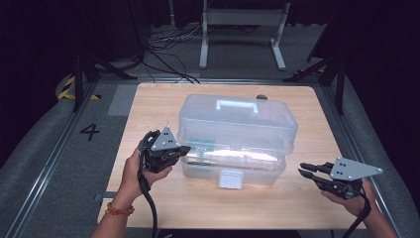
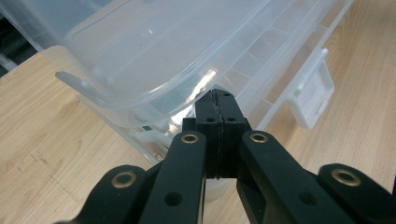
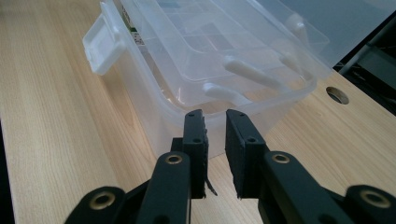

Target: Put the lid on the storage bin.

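A clear plastic toolbox (image 1: 233, 166) stands in the middle of the wooden table (image 1: 148, 104). Its lid (image 1: 237, 119), with a white handle (image 1: 236, 104), sits slightly raised and shifted back over the base. The white front latch (image 1: 231, 179) hangs loose. My left gripper (image 1: 185, 149) is shut, its tips at the box's left end in the gap under the lid rim (image 2: 154, 42). Nothing shows between its fingers (image 2: 205, 116). My right gripper (image 1: 303, 168) is open a little and hovers right of the box, apart from it, pointing at the base's end wall (image 3: 154, 93).
A round hole (image 1: 261, 97) is in the table behind the box. A divided tray (image 3: 196, 32) lies inside the base. Beyond the table are a white metal stand (image 1: 242, 20) and floor cables (image 1: 168, 44). Bare tabletop lies on both sides of the box.
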Motion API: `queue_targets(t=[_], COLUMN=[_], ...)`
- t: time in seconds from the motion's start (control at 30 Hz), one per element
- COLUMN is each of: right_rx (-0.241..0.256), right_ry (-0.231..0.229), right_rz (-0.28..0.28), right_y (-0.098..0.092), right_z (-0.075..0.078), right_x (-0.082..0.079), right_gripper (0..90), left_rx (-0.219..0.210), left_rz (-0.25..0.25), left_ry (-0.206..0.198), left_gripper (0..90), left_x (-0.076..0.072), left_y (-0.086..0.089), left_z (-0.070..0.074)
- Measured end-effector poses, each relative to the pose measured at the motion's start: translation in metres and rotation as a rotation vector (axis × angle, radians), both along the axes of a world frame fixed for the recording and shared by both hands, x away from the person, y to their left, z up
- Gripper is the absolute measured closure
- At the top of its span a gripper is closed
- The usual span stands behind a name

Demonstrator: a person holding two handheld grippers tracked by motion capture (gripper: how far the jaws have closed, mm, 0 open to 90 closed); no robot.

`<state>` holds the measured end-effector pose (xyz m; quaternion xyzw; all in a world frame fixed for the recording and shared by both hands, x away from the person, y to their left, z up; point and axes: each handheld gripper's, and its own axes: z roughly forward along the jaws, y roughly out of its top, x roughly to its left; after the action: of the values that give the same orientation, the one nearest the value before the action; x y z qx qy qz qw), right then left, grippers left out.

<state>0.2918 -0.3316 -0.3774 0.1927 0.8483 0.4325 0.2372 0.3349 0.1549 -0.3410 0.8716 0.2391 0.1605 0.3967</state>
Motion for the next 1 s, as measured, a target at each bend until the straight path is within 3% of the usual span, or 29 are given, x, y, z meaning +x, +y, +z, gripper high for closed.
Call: queue_targets(t=[0.2, 0.37, 0.47, 0.73, 0.87, 1.0], right_rx=[0.003, 0.001, 0.005, -0.001, -0.001, -0.01], right_ry=[0.015, 0.017, 0.022, 0.037, 0.038, 0.043], right_rz=[-0.003, -0.009, -0.005, 0.003, 0.001, -0.004], right_y=[0.001, 0.002, 0.003, 0.005, 0.006, 0.006], right_z=[-0.005, -0.006, -0.007, -0.01, -0.01, -0.01], right_x=[0.0, 0.001, 0.001, 0.001, 0.0, -0.001], right_gripper=[78.7, 77.4, 76.8, 74.3, 73.6, 71.5], left_rx=[-0.006, 0.016, 0.023, 0.003, 0.028, 0.046], left_rz=[-0.008, -0.016, -0.029, 0.0, 0.002, 0.013], left_ry=[0.004, 0.004, 0.033, 0.058, 0.054, 0.02], left_gripper=[90.0, 90.0, 90.0, 90.0, 90.0, 90.0], left_x=[-0.008, -0.011, -0.015, -0.022, -0.026, -0.029], left_y=[0.001, -0.001, -0.001, 0.012, 0.014, 0.018], left_z=[-0.005, -0.013, -0.021, -0.033, -0.036, -0.039])
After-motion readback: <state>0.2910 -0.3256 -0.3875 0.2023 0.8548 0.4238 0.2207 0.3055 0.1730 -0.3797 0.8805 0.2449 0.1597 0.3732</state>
